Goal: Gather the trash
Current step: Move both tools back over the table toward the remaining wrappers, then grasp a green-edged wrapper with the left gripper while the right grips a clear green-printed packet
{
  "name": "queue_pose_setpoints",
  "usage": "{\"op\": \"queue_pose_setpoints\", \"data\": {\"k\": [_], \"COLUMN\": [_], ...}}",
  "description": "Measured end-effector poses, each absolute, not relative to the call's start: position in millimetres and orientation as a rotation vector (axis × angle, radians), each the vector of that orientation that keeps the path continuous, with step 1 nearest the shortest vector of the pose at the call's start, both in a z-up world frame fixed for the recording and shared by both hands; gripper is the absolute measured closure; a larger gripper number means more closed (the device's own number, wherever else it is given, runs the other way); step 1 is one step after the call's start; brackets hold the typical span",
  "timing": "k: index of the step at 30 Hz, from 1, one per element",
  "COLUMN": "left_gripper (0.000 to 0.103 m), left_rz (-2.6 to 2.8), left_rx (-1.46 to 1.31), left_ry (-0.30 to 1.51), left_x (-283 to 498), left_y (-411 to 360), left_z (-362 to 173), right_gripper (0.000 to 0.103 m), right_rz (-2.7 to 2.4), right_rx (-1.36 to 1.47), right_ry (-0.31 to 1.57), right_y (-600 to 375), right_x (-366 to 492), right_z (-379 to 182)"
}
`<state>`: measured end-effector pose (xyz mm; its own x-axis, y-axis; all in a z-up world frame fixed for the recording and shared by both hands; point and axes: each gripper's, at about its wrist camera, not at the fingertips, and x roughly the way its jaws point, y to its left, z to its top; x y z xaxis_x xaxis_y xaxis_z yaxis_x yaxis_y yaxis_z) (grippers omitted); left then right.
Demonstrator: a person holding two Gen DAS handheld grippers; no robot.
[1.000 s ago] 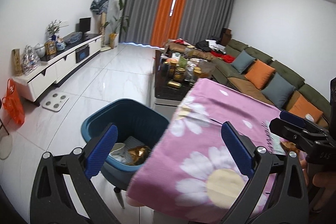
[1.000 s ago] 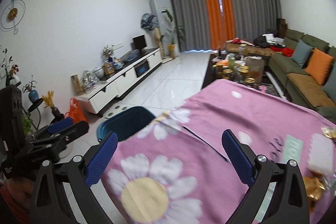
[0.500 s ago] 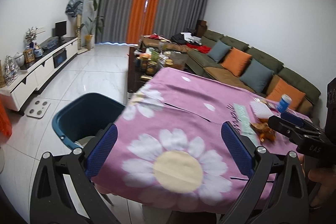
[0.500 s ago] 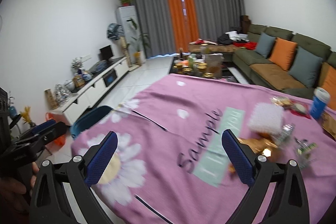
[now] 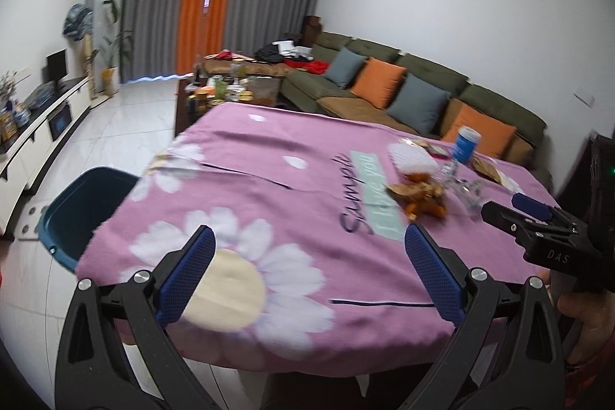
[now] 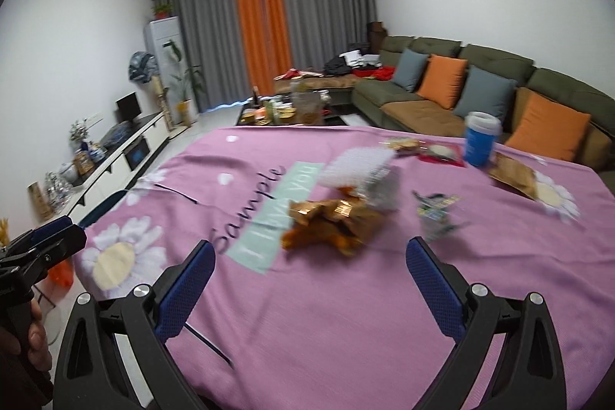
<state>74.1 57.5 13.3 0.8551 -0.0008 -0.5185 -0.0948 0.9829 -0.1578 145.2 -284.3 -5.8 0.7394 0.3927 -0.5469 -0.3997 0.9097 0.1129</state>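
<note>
Trash lies on the pink flowered tablecloth [image 6: 346, 314]: a crumpled gold and orange wrapper [image 6: 330, 221], a white foam piece [image 6: 355, 166], a small printed wrapper [image 6: 438, 214], a brown paper bag [image 6: 513, 175] and a blue cup [image 6: 480, 139]. My right gripper [image 6: 309, 279] is open and empty, just short of the gold wrapper. My left gripper [image 5: 309, 273] is open and empty over the table's near left part. The gold wrapper [image 5: 421, 196] and blue cup [image 5: 467, 145] sit to its right. A dark blue bin [image 5: 78, 212] stands on the floor left of the table.
A green sofa with orange and grey cushions [image 6: 480, 91] runs behind the table on the right. A cluttered coffee table [image 6: 292, 112] stands beyond it. A white TV cabinet [image 5: 34, 125] lines the left wall. White tiled floor [image 5: 127, 125] lies between.
Both views have swung right, from the bin toward the trash on the table. The right gripper has come closer to the gold wrapper. Both stay open.
</note>
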Motion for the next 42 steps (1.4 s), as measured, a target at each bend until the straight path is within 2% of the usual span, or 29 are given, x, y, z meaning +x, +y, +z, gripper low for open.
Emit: {"op": "queue_pose_setpoints", "data": {"k": [19, 42], "left_gripper": [0.006, 0.006], "left_rz": [-0.139, -0.258], "left_rx": [-0.046, 0.042], "left_ry": [0.454, 0.517], "left_x": [61.0, 202.8], "left_y": [-25.0, -67.9], "left_z": [7.5, 7.5], "right_gripper": [0.007, 0.007], "right_rz": [0.252, 0.212], "right_rx": [0.055, -0.023], "right_ry": [0.511, 0.704], "right_y": [-358.8, -351.5], "right_x": [73.8, 218.0], "right_z": [0.6, -33.0]}}
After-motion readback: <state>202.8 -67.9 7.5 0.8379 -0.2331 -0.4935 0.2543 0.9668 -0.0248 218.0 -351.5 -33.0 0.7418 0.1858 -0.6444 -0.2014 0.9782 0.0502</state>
